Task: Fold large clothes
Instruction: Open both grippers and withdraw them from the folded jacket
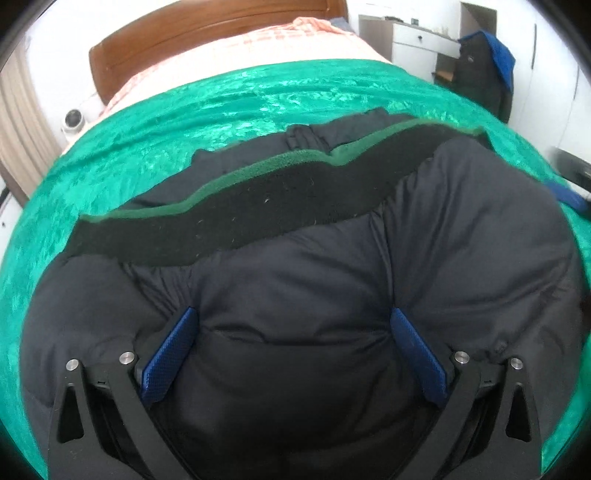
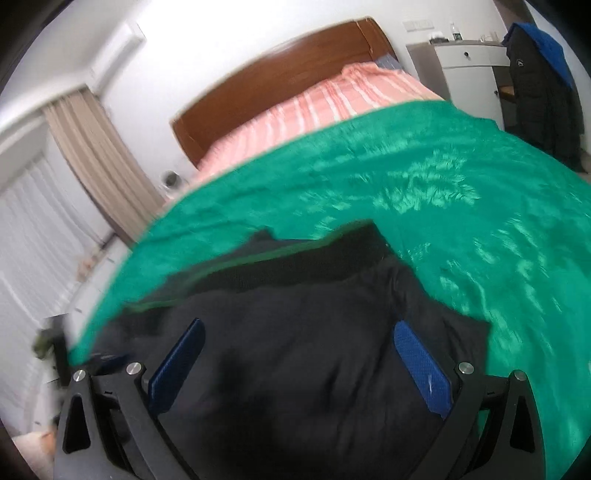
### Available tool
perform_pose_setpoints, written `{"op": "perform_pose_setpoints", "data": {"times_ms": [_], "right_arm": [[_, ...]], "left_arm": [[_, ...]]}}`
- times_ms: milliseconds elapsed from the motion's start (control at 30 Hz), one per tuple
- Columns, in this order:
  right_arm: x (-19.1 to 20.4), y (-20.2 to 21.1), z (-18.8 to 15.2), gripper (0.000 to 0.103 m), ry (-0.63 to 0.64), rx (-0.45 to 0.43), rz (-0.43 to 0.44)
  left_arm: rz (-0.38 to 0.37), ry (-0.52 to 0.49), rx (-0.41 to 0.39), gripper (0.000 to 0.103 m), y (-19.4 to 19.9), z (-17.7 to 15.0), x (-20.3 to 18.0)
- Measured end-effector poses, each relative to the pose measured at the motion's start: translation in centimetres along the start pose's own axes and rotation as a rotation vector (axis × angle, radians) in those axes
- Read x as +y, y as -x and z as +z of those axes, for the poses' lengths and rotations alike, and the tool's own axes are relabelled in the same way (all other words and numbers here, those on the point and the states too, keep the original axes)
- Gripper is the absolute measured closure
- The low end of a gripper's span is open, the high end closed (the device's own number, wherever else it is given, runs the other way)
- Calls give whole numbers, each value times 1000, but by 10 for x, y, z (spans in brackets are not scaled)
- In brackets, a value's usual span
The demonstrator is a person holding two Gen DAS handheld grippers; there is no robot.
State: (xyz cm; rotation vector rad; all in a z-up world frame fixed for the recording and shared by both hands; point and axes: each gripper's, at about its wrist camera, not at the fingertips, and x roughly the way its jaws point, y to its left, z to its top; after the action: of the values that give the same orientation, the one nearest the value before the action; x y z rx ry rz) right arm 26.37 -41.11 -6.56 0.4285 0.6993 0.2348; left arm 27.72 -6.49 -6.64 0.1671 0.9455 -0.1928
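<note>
On the bed, a dark puffy jacket (image 1: 295, 277) lies spread over a green blanket (image 1: 240, 96). A black fleece band (image 1: 258, 206) with a green edge runs across the jacket, and more of the jacket's dark fabric shows beyond it. Past the blanket lies a pink striped sheet (image 1: 266, 40), then a brown wooden headboard (image 1: 207, 26).

From the left wrist view, the left gripper (image 1: 293, 349) sits low over the jacket with its jaws wide apart. Its blue pads (image 1: 170, 360) press against the puffy fabric on either side, and the jacket bulges up between them. Nothing is pinched; the fabric simply fills the gap.

From the right wrist view, the right gripper (image 2: 295, 363) is also spread wide over the jacket (image 2: 295, 350), near its right-hand edge where the blanket (image 2: 443, 192) begins. This picture is blurred, so whether its pads (image 2: 177, 369) touch the fabric is hard to tell, but they appear to rest on or just above it, gripping nothing.

Beside the bed stands a white cabinet (image 1: 417, 44), and another dark coat with a blue lining (image 1: 484, 70) hangs near it. Beige curtains (image 2: 99, 162) hang by the wall on the other side.
</note>
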Motion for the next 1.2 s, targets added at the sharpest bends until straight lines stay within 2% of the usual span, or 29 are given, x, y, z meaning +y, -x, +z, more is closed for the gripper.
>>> {"op": "perform_pose_setpoints", "data": {"times_ms": [100, 200, 333, 400, 467, 500, 567, 667, 800, 900, 1000, 1200], "right_arm": [[0, 58, -34, 1, 7, -58, 34], [-6, 91, -86, 1, -32, -78, 25], [-2, 103, -141, 1, -73, -77, 3], [8, 106, -154, 1, -23, -54, -2], [15, 111, -153, 1, 35, -69, 0], [18, 116, -150, 1, 64, -108, -18], [18, 115, -150, 1, 68, -135, -17], [19, 104, -151, 1, 71, -114, -7], [17, 96, -156, 1, 88, -89, -13], [18, 104, -159, 1, 101, -102, -22], [13, 106, -157, 1, 89, -119, -33], [1, 97, -147, 1, 50, -122, -34]], "left_arm": [[-36, -20, -34, 2, 30, -20, -7], [0, -54, -59, 2, 30, -41, -15], [6, -27, -43, 1, 13, -44, -13], [8, -26, -35, 3, 20, -44, -14], [-14, -31, -28, 6, 40, -50, -14], [-25, -39, -39, 6, 50, -56, -15], [-30, -65, -33, 6, 61, -72, -18], [-13, -75, -28, 5, 53, -89, -21], [25, -70, -23, 4, 42, -88, -29], [9, -65, -5, 5, 53, -88, -34], [-12, -85, -19, 5, 72, -105, -40], [36, -139, -42, 2, 63, -125, -53]]}}
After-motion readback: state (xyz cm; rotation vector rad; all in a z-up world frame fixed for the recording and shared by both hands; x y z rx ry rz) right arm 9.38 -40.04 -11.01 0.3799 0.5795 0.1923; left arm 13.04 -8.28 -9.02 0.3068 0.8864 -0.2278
